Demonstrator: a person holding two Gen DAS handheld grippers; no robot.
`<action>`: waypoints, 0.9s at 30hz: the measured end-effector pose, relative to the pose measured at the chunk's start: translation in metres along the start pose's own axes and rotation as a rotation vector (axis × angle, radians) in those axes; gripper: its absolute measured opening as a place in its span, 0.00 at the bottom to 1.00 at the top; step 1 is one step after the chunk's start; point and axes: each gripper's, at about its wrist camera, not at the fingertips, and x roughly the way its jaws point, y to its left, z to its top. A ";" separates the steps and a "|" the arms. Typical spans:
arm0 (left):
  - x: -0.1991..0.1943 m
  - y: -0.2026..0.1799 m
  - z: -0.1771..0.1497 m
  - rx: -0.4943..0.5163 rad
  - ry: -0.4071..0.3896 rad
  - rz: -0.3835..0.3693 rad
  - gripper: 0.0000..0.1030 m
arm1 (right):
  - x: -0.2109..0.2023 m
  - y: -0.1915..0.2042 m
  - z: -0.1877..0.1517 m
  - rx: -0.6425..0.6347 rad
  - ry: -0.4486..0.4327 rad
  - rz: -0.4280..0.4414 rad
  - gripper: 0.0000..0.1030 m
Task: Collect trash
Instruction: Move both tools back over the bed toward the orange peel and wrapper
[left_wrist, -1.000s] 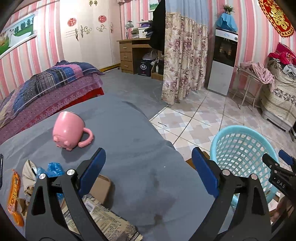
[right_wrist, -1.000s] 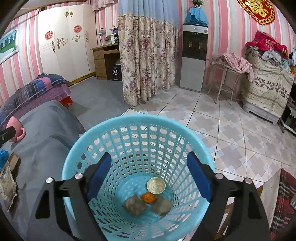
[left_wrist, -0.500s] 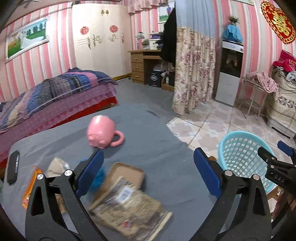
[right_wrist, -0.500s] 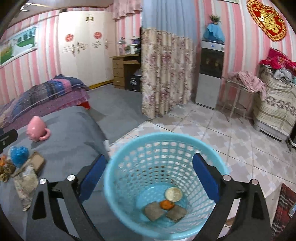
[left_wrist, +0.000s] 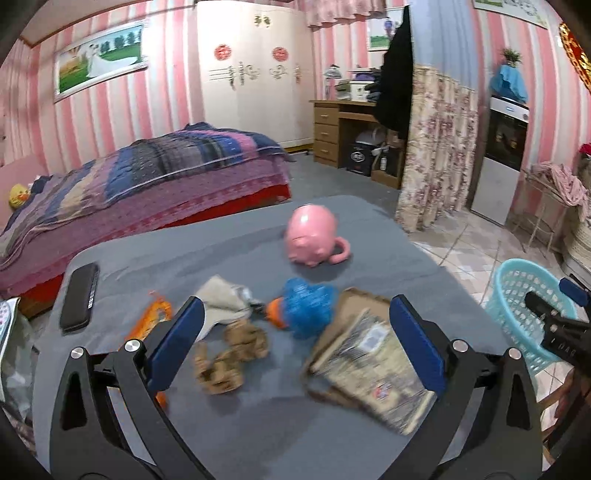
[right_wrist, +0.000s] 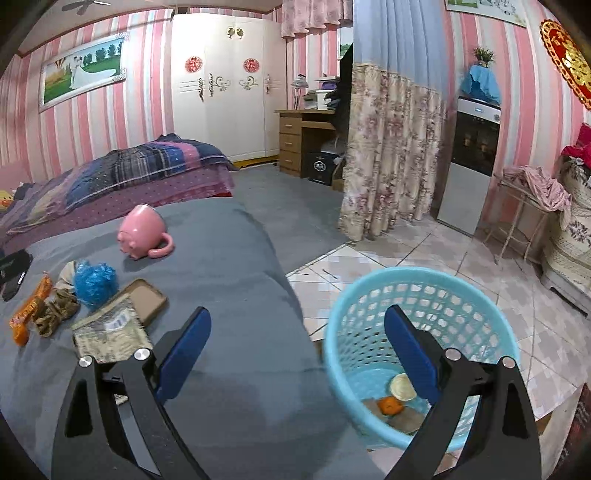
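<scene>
- left tongs (left_wrist: 293, 343) are spread wide with nothing between the blue pads, hanging over the pile of trash on the grey surface (left_wrist: 258, 435)
- right tongs (right_wrist: 297, 350) are spread wide too and empty, sitting above the edge of the surface with the right pad over the light blue basket (right_wrist: 369, 295)
- the basket is on the tiled floor just beside the surface, and it's got an orange bit (right_wrist: 390, 405), a round lid (right_wrist: 402, 386) and a couple of brownish scraps in the bottom
- trash on the surface: crumpled brown paper (left_wrist: 231, 356), a blue plastic wad (left_wrist: 308, 312), a beige wrapper (left_wrist: 225, 301), an orange packet (left_wrist: 149, 321), and a printed foil bag (left_wrist: 373, 369) lying partly on a flat cardboard piece (left_wrist: 364, 301)
- the blue wad is touching the cardboard's left edge, brown paper just in front of it
- pink pig mug (left_wrist: 314, 240) lies tipped on its side behind the trash
- black remote (left_wrist: 79, 295) is off on the left side, well apart from the pile
</scene>
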 end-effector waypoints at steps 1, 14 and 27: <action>-0.001 0.009 -0.003 -0.012 0.005 0.006 0.94 | 0.000 0.003 0.000 0.006 0.001 0.014 0.90; -0.009 0.104 -0.053 -0.090 0.061 0.125 0.94 | 0.005 0.052 -0.012 -0.046 0.025 0.085 0.90; 0.015 0.142 -0.105 -0.136 0.152 0.178 0.94 | 0.021 0.087 -0.027 -0.158 0.094 0.100 0.90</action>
